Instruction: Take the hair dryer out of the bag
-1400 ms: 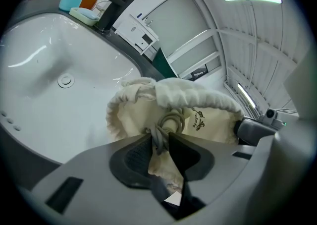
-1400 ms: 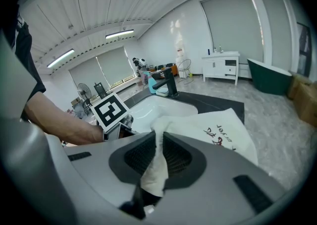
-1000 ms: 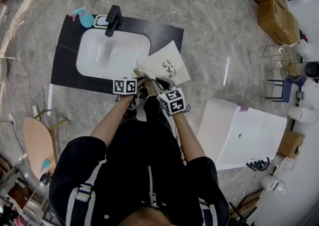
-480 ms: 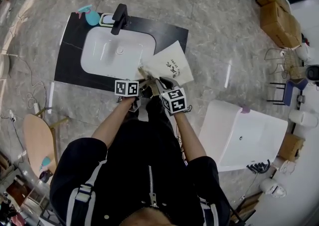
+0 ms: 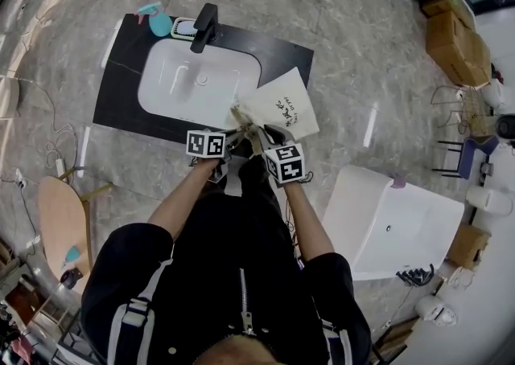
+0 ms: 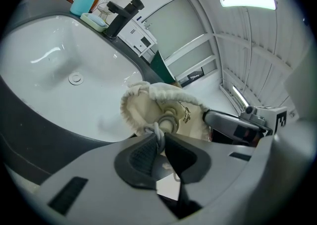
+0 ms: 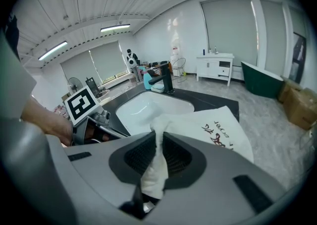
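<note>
A cream cloth drawstring bag (image 5: 280,108) with dark print lies on the black counter at the sink's right front corner. Its gathered mouth (image 6: 157,101) faces my left gripper (image 6: 159,140), which is shut on the bag's white cord. My right gripper (image 7: 156,145) is shut on a fold of the bag's cloth at the mouth, and the printed side of the bag (image 7: 220,129) spreads out beyond it. In the head view both grippers (image 5: 235,132) (image 5: 261,135) meet at the bag's near end. The hair dryer stays hidden inside the bag.
A white sink (image 5: 197,82) sits in the black counter (image 5: 121,82), with a black faucet (image 5: 205,27), a soap dish (image 5: 185,28) and a teal spray bottle (image 5: 157,22) behind it. A white tub (image 5: 394,223) stands on the floor at right, cardboard boxes (image 5: 463,42) farther off.
The head view has drifted, so the sink and bag sit further right in the picture. My left gripper has crept slightly with the cord. Both grips are unchanged.
</note>
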The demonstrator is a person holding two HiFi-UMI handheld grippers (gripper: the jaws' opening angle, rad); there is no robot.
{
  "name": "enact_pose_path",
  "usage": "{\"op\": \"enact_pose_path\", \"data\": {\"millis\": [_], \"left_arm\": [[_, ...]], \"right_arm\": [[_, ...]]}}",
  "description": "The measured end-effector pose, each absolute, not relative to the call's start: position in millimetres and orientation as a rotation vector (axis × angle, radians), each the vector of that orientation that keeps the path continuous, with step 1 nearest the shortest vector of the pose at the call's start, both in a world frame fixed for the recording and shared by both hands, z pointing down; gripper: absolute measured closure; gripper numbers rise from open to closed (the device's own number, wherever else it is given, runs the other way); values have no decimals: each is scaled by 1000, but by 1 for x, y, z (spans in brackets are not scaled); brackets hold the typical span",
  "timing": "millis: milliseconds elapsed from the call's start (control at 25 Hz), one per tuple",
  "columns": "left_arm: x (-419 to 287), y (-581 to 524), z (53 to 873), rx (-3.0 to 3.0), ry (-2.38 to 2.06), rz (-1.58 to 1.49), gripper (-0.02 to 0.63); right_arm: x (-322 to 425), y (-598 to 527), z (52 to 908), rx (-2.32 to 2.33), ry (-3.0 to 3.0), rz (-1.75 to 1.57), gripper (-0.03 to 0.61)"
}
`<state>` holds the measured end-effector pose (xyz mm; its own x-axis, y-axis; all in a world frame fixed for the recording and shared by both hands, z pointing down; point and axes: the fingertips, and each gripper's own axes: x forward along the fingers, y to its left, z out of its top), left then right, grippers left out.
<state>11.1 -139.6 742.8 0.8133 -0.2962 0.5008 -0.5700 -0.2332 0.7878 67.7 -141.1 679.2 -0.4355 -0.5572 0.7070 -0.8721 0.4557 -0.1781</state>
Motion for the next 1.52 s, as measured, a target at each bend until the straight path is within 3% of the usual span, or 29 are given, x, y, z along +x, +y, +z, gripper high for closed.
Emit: {"op": "enact_pose_path", "data": {"millis": [1520], "left_arm": [[-63, -109, 753, 1806, -688, 323, 552]], "right_arm": [[65, -141, 695, 1190, -2101, 735, 525]]}}
